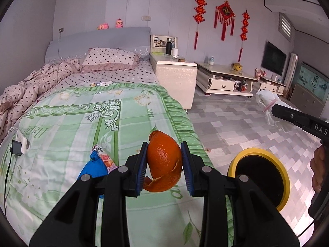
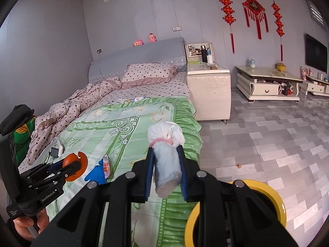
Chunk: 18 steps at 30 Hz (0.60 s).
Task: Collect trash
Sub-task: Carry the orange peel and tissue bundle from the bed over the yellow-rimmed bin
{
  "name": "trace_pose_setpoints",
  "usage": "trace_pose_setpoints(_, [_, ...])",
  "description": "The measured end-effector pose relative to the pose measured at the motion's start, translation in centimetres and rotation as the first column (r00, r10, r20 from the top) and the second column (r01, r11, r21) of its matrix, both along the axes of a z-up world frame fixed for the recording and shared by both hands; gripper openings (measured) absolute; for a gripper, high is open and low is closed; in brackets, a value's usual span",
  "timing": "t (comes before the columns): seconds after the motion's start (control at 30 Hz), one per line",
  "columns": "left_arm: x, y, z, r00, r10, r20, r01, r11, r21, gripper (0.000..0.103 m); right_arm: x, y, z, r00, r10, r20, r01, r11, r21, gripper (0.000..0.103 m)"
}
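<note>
Above the foot of the bed [image 1: 67, 111], both grippers are carrying trash, so the step in hand looks like the transport to the bin [image 1: 261, 177], which stands on the floor just beside the bed with its yellow rim and open mouth. The left gripper [image 1: 164, 164] has its jaws closed on a piece of orange peel [image 1: 164, 160]. The right gripper [image 2: 165, 164] has its jaws closed on a small white bag [image 2: 166, 154], tied with a pink band. I judge that the next move asks each gripper to come over the mouth of the bin, and only then to open. By count I see two grippers, one bin, one orange peel and one bag. One blue glove [image 2: 96, 174] and one snack wrapper [image 2: 106, 165] lie on the green cover, not yet collected.
</note>
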<state>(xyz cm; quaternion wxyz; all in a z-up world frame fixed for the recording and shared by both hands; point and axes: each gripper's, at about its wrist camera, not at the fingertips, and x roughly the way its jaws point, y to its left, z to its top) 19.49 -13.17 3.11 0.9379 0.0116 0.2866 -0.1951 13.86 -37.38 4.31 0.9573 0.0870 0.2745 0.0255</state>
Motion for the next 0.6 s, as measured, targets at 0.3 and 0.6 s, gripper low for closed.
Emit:
trace_pose_setpoints(0.3, [-1.5, -6.4, 1.8, 0.994, -0.107, 0.02, 0.107, 0.994, 0.0, 0.03, -2.3, -5.2, 0.7, 0.997, -0.081, 0.016, 0.081, 0.997, 0.01, 0.021])
trace_pose_setpoints(0.6, [-2.6, -12.5, 1.4, 0.98, -0.199, 0.007, 0.199, 0.98, 0.013, 0.03, -3.9, -9.3, 0.3, 0.989, -0.15, 0.013, 0.15, 0.989, 0.014, 0.021])
